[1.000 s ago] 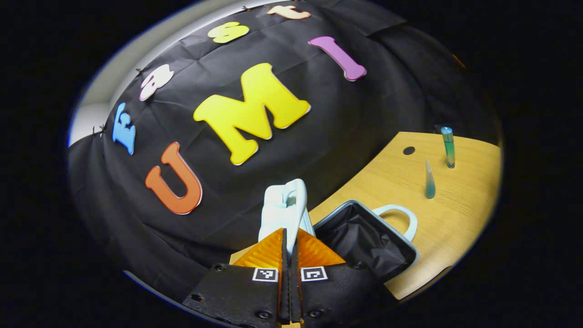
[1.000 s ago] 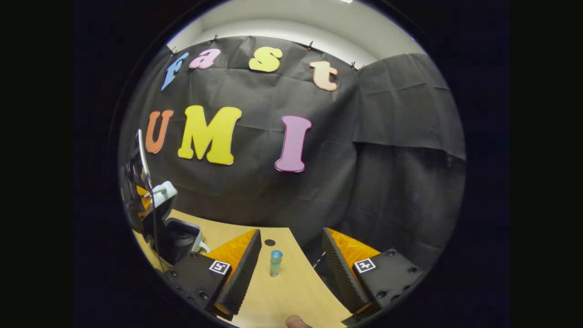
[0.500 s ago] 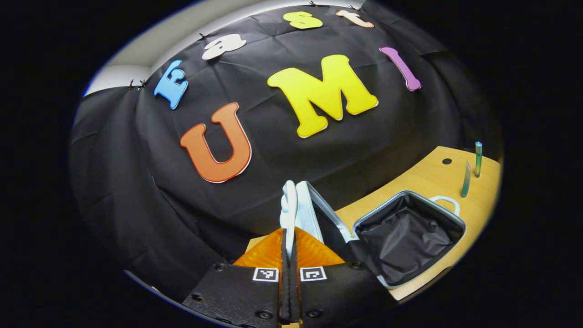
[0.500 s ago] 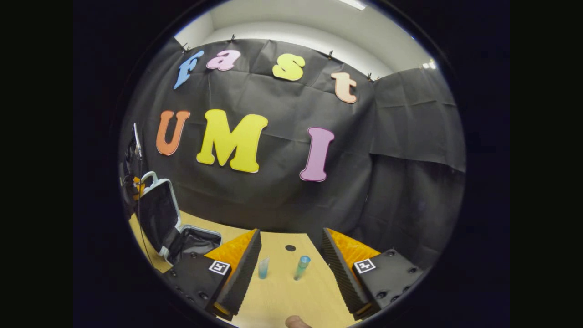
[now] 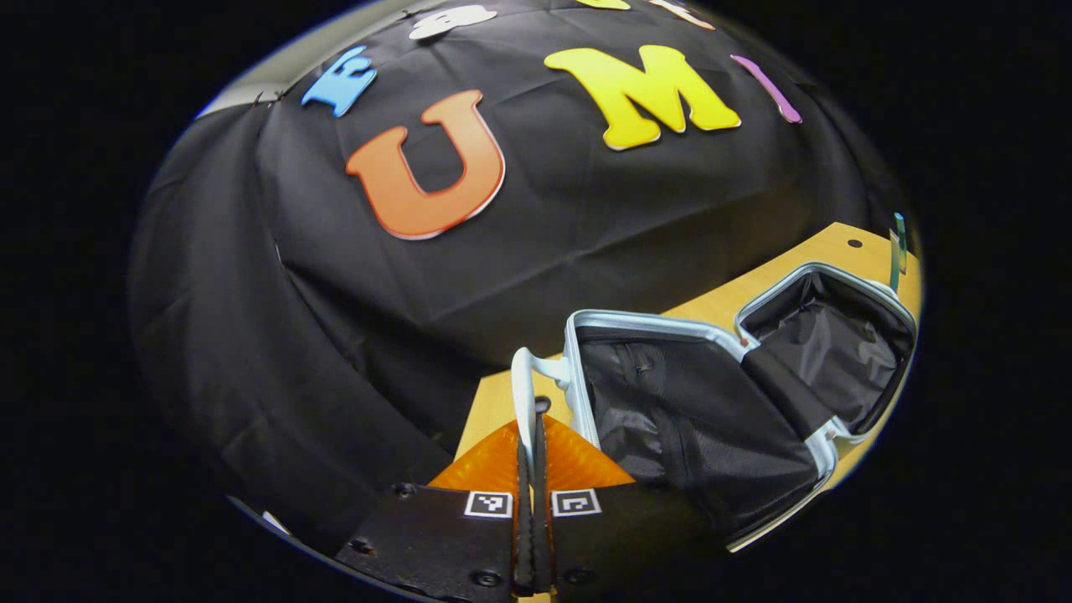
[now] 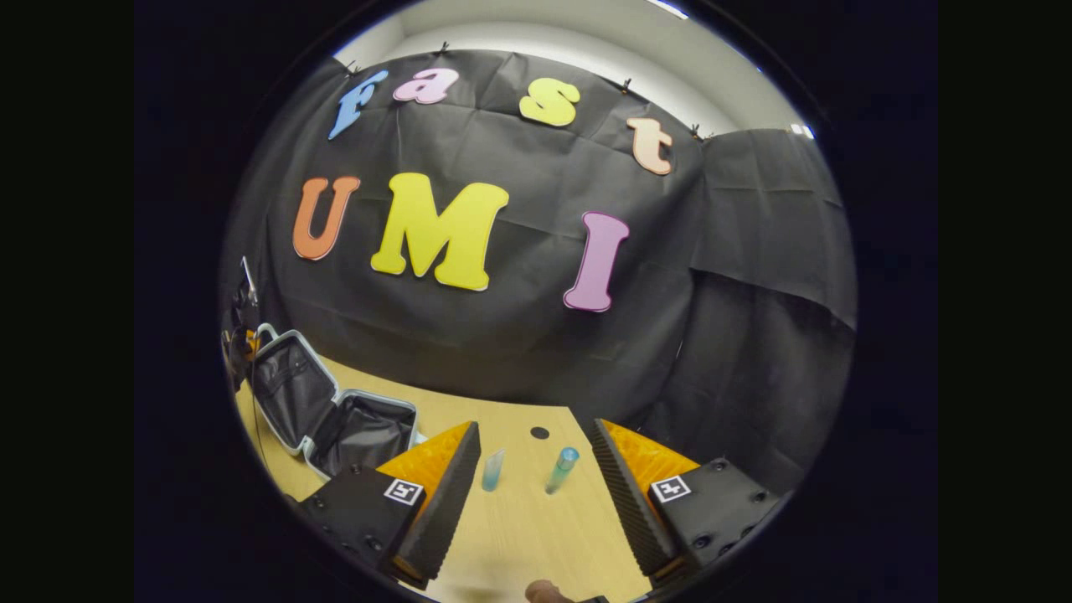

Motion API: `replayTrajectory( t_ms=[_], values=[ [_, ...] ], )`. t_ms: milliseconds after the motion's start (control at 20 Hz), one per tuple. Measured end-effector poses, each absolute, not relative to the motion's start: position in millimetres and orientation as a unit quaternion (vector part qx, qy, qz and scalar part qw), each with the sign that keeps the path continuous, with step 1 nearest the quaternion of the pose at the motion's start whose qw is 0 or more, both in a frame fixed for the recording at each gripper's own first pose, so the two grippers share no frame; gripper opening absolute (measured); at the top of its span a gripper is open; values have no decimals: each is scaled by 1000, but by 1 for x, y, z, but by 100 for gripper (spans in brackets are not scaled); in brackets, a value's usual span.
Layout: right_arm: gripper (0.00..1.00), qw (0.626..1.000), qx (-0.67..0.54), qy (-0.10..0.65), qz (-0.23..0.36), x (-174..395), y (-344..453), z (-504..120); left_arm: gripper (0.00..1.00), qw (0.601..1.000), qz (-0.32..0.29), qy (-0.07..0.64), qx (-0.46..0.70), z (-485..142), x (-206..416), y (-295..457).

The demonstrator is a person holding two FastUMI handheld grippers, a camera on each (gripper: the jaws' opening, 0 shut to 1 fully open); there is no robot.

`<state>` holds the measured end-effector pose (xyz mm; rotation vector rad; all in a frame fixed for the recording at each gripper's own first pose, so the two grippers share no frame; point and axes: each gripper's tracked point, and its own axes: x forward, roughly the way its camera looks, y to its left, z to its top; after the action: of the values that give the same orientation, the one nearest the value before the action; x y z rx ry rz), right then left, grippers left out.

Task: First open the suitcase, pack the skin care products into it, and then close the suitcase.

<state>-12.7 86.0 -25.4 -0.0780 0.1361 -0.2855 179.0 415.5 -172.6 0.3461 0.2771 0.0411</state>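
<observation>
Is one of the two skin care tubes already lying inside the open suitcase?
No: in the right gripper view both the tapered tube and the capped tube stand on the table, beside the open suitcase.

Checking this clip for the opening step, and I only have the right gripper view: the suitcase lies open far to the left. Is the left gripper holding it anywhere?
Observer: Yes. In the left gripper view the left gripper has its jaws shut on the pale handle at the lid.
Operator: What lines the lid?
Observer: Dark mesh covers its inside.
Operator: Anything packed in the base?
Observer: Nothing I can see; the base shows just crumpled black lining.
</observation>
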Motion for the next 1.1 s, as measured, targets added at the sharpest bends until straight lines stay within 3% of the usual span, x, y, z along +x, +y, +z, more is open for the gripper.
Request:
replayTrajectory(
  t_ms=[200,500,750,800,900,1050,1100],
  values=[
    [80,985,-56,82,-138,-13,91,-39,3,974,15,186,127,-230,185,429],
    [80,986,-80,84,-122,-14,101,-39,4,972,5,212,100,-268,185,433],
    [80,986,-93,82,-113,-14,100,-37,19,970,14,228,80,-275,179,435],
    [80,987,-91,81,-109,-13,100,-38,33,969,28,229,87,-273,178,440],
    [80,988,-82,80,-100,-10,98,-40,29,975,23,207,82,-251,175,434],
    [80,990,-75,82,-87,-9,88,-48,82,982,3,170,77,-206,158,401],
    [80,991,-71,81,-81,-9,83,-51,83,984,-4,159,76,-193,153,384]
  ],
)
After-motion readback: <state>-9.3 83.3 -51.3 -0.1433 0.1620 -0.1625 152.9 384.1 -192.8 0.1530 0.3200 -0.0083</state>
